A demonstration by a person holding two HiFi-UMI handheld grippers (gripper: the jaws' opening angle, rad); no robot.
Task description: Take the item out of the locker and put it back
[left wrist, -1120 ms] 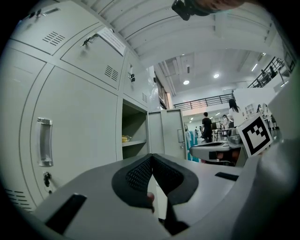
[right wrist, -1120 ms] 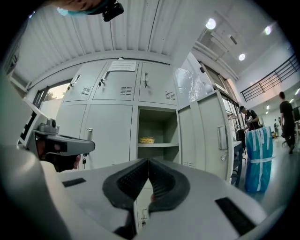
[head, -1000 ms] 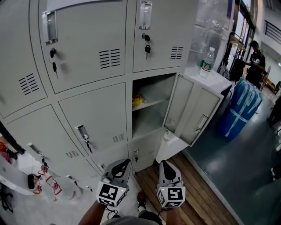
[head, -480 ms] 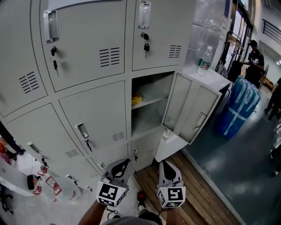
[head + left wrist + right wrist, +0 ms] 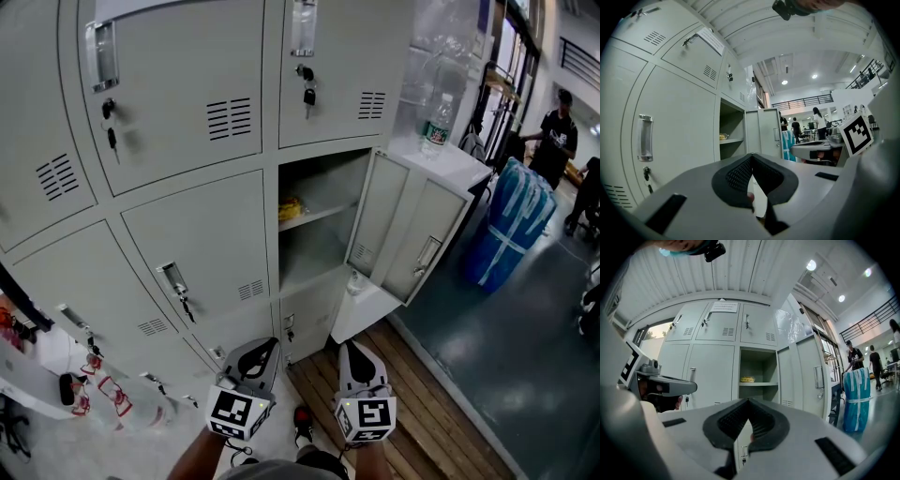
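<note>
The yellow item (image 5: pixel 292 208) lies on the shelf (image 5: pixel 323 217) of the open locker (image 5: pixel 314 255), near the shelf's left end. It is too small to tell what it is. It looks little and light, maybe soft, so a gentle pinch across its middle should do. The left gripper (image 5: pixel 261 352) and right gripper (image 5: pixel 354 354) are both closed tight and hold nothing, well away from it.

Wooden plank floor (image 5: pixel 422 403) is seen near; dark glossy floor (image 5: pixel 525 375) is laid right; ceiling lights (image 5: pixel 812 264) are lit overhead.
</note>
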